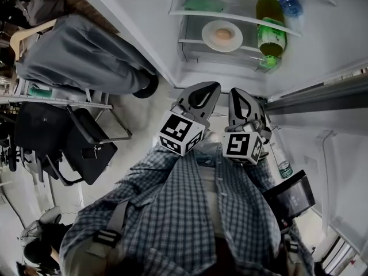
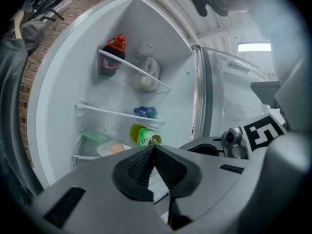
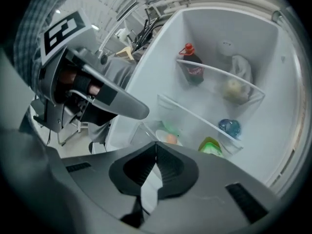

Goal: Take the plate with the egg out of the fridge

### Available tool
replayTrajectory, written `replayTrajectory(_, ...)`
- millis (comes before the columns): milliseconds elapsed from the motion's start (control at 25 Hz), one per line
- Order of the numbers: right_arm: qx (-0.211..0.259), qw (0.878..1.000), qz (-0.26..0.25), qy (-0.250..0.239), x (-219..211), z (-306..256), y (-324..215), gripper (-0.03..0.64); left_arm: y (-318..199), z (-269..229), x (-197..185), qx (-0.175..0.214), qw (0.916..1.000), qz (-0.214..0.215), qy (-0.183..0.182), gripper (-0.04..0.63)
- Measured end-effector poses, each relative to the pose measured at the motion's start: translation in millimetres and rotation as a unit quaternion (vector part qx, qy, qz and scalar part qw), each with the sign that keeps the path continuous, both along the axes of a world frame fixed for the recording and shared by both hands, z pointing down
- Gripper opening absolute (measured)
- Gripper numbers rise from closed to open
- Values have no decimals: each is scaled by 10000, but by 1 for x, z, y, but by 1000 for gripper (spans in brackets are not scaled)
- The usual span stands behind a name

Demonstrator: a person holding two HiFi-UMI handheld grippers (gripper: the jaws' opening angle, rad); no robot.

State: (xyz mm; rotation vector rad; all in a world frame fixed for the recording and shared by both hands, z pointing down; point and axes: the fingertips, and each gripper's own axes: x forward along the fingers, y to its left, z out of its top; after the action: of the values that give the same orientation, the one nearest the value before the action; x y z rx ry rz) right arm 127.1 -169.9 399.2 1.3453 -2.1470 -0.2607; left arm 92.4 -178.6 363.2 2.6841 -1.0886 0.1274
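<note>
– On the lower shelf of the open white fridge [image 1: 322,45], at twelve o'clock from both grippers in the head view, sits the small round white plate [image 1: 210,39]. The pale brown egg [image 1: 223,34] lies loose at its middle.

– And the grippers?

– Well short of it, side by side in front of the person's chest. The left gripper [image 1: 214,86] has its ribbed pads pressed tip to tip with nothing between them. The right gripper [image 1: 234,92] is the same: closed up and empty.

– How will the plate handle?

– I'd judge it stiff and fairly light, probably glazed, so its rim will be slick under the pads. The egg is the worry: nothing pins it, so any tilt could send it rolling off, and it would break.

– Where would you take hold?

– On the near rim, about six o'clock, with one pad over and one under. Or hold it at four and eight o'clock with both grippers, to keep it level.

– Anything in the way?

– A tall green bottle [image 1: 270,36] leans just beside the plate at three o'clock, so that side is tight. Draw it straight out and flat.
</note>
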Motion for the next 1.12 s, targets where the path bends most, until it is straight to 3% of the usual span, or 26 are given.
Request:
replayTrajectory(200, 34, 9940, -70, 1092, -6, 22, -37, 6, -24, 12, -9, -237, 9997, 19, 44, 6)
replayTrajectory(440, -111, 9890, -45, 1471, -7, 33, -74, 6, -43, 26, -14, -508, 9985, 52, 195, 6)
replayTrajectory(720, -288, 9747, -306, 2195, -6, 54, -105, 8, -54, 31, -21, -685, 9969, 47, 381, 6)
replayTrajectory(840, -476, 9693, -439, 2372, -7, 65, -115, 53, -57, 31, -22, -694, 9967, 86, 407, 6)
replayTrajectory(1120, -476, 9447, -739, 3160, -10, 79, -136, 64, -59, 32, -24, -778, 9956, 154, 492, 6)
